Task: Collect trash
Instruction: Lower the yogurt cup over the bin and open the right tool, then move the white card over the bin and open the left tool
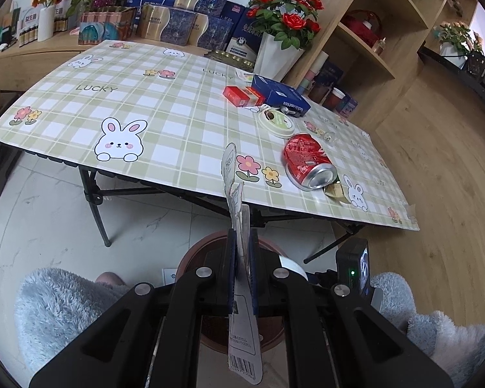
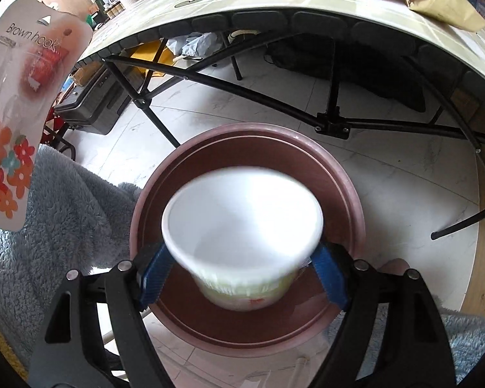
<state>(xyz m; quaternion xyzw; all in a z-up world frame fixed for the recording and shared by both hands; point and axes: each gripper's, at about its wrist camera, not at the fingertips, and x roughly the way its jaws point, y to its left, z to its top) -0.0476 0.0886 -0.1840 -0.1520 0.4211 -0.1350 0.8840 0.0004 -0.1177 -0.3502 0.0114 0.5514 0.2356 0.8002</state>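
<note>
Two claws held trash over the brown bin by the table.

In the left wrist view, the left gripper [image 1: 241, 252] at the bottom middle was clenched on a thin hook card pack [image 1: 234, 177], which stood on edge. Behind it, a squashed red can [image 1: 308, 161] lay on the checked table [image 1: 165, 103] at the right, near a round lid [image 1: 276, 123]. In the right wrist view, the right gripper [image 2: 242, 278] stood wide, grasping a white paper cup [image 2: 242, 223] between its blue pads [image 2: 155, 274], right above the brown bin [image 2: 346, 174] in the middle of the frame.
</note>
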